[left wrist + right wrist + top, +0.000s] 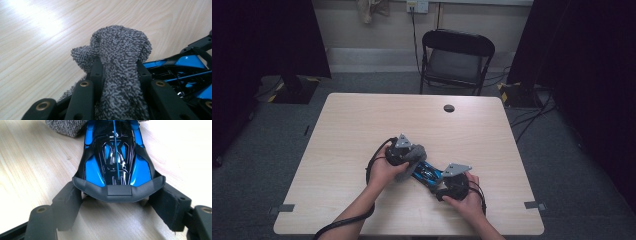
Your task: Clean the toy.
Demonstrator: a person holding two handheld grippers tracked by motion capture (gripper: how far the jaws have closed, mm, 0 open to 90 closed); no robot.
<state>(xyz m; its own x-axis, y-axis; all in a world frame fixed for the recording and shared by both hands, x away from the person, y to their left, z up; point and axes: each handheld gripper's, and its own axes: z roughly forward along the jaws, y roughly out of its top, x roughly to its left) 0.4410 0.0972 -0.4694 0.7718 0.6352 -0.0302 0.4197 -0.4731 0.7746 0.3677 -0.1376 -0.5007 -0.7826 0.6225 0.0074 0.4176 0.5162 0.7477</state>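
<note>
A blue and black toy car (427,173) lies on the wooden table (362,120) between my two grippers. My left gripper (411,162) is shut on a bunched grey terry cloth (120,45), which rests against the car's far end (187,62). In the right gripper view the car (115,152) points away from me and the cloth (67,126) covers its front. My right gripper (117,193) straddles the car's black rear wing, with a pad pressed on each end of it.
A round cable hole (449,108) sits near the table's far edge. A black folding chair (457,60) stands behind the table. Dark curtains hang on both sides. Cables trail from both grippers over the near edge.
</note>
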